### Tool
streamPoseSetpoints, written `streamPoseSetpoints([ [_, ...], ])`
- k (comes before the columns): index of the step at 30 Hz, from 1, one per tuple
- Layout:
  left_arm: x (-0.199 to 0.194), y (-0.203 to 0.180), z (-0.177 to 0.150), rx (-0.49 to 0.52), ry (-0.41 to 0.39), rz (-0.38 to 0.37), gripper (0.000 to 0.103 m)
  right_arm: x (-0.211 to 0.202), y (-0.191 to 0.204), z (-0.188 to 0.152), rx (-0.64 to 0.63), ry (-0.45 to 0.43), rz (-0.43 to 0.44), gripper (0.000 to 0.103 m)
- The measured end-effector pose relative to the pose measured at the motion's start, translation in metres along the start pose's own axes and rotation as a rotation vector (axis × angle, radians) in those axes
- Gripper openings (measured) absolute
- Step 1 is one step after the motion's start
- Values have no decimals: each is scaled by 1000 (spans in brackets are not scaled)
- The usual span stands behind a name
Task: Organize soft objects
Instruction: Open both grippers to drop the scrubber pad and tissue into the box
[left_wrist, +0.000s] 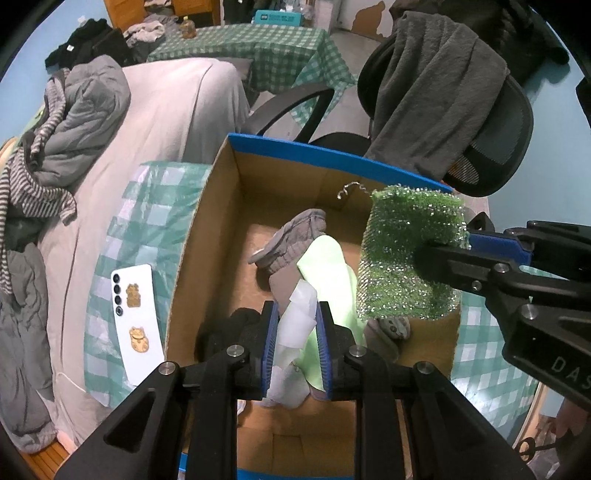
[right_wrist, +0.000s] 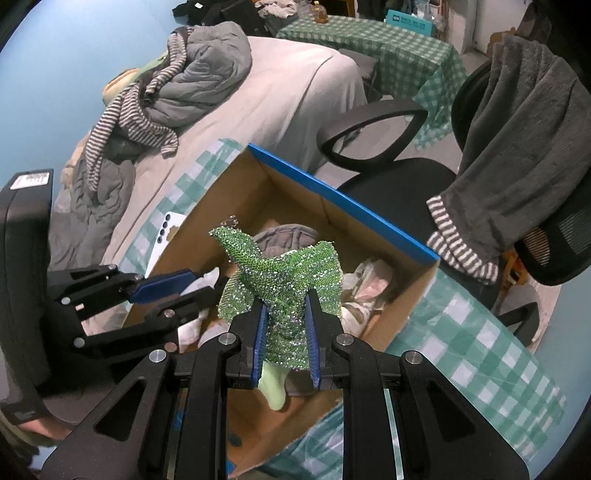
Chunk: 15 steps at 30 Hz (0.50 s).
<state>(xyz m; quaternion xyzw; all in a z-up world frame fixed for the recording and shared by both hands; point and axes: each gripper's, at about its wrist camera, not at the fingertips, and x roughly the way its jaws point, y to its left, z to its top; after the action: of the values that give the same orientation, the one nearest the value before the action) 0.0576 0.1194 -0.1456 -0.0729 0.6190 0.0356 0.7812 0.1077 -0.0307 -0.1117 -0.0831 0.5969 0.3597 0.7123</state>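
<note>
- Cardboard box (left_wrist: 221, 206) with a blue rim stands open on a green-checked cloth (left_wrist: 122, 258); a white phone (left_wrist: 136, 321) lies just beside it.
- Left gripper (left_wrist: 295, 332) is clamped on a white cloth (left_wrist: 299, 317), held above the box interior.
- Right gripper (right_wrist: 284, 328) pinches a green glittery scrubber (right_wrist: 280, 280) over the box.
- Grey sock (left_wrist: 291, 240) and pale green cloth (left_wrist: 328, 266) lie inside the box.
- Office chair (right_wrist: 388, 184) stands beyond, a grey towel (right_wrist: 517, 140) draped over its back.
</note>
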Motion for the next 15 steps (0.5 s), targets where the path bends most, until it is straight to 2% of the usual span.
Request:
streamPoseSetpoints([
  [2,2,1,0,-5,6,8,22,4,-1,1,5,6,-5,24],
  [6,-1,2,-1,-13,0,25,26,4,-3,4,23,3,-32,39],
  [8,-3,4,-2,-15,-4,34,29,2,-4,4,25,1,-35,41],
  [10,-7,6,-3,-22,-12,40,42,-2,-4,4,22,-5,-41,45],
  [15,-20,7,-7,-48,-21,38,44,-15,-6,1,34,-23,-48,50],
])
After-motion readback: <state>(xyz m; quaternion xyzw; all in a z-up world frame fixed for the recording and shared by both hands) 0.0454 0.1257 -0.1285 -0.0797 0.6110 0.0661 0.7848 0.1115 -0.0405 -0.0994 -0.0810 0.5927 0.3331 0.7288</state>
